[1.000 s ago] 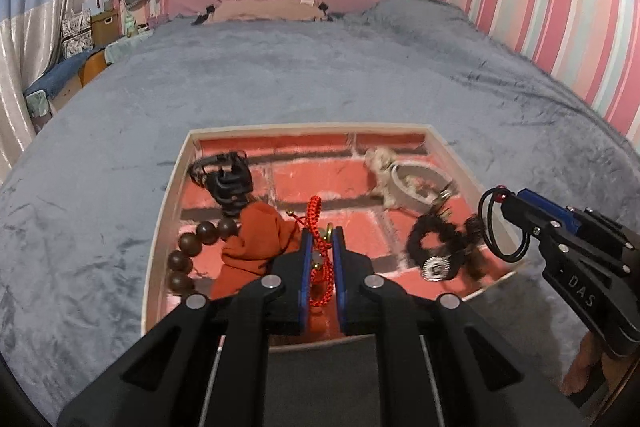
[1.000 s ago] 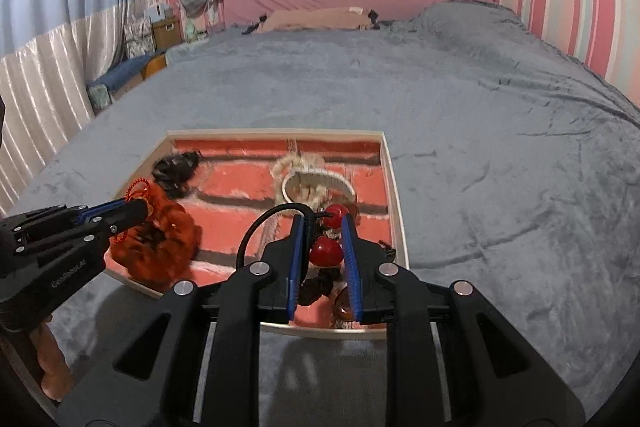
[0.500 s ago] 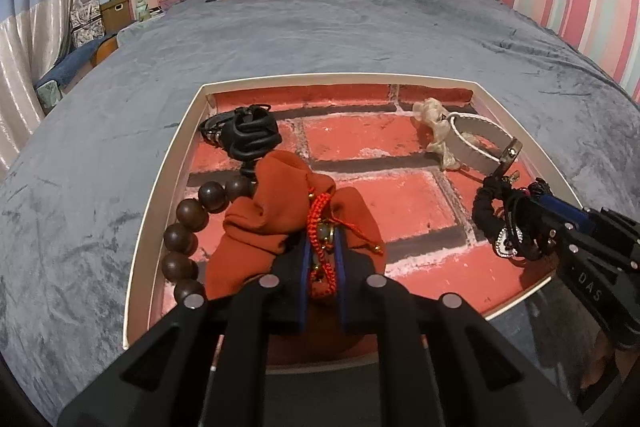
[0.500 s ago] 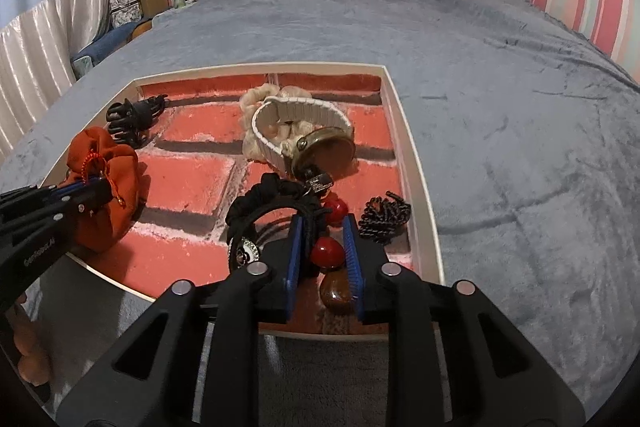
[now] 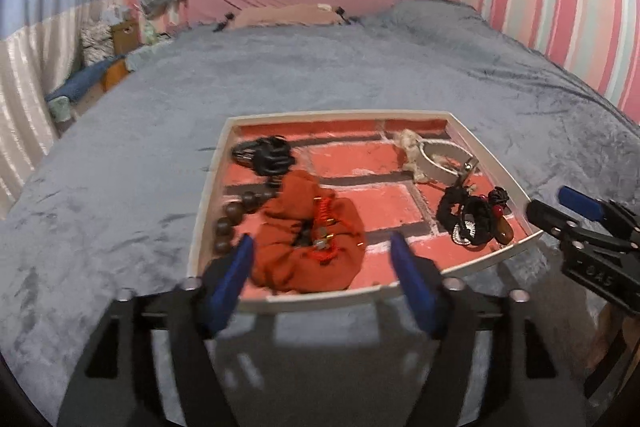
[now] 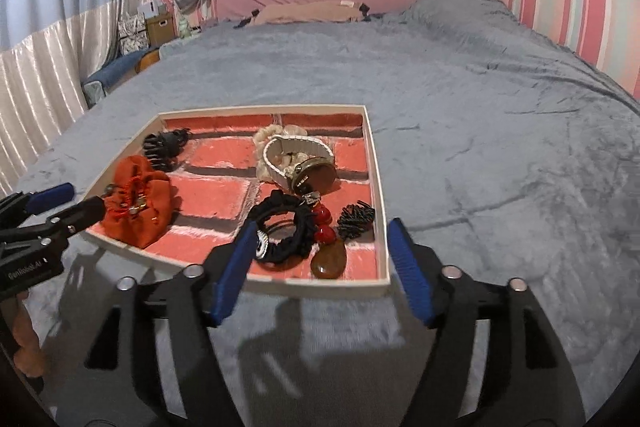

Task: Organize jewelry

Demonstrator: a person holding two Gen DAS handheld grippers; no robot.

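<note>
Both grippers have let go and pulled back since a second ago: the left gripper (image 5: 322,267) and the right gripper (image 6: 320,263) now hover spread wide and empty over the near edge of the tray (image 6: 374,163). What they carried lies in the tray, the red cord bracelet (image 5: 325,227) on the orange pouch (image 5: 308,247) at the near left corner, the red-bead pendant (image 6: 326,247) beside the black scrunchie (image 6: 284,231) near the right edge. Further back rest a white-strap watch (image 6: 298,155) and a black hair claw (image 6: 164,145), on the grey blanket (image 6: 480,147).
</note>
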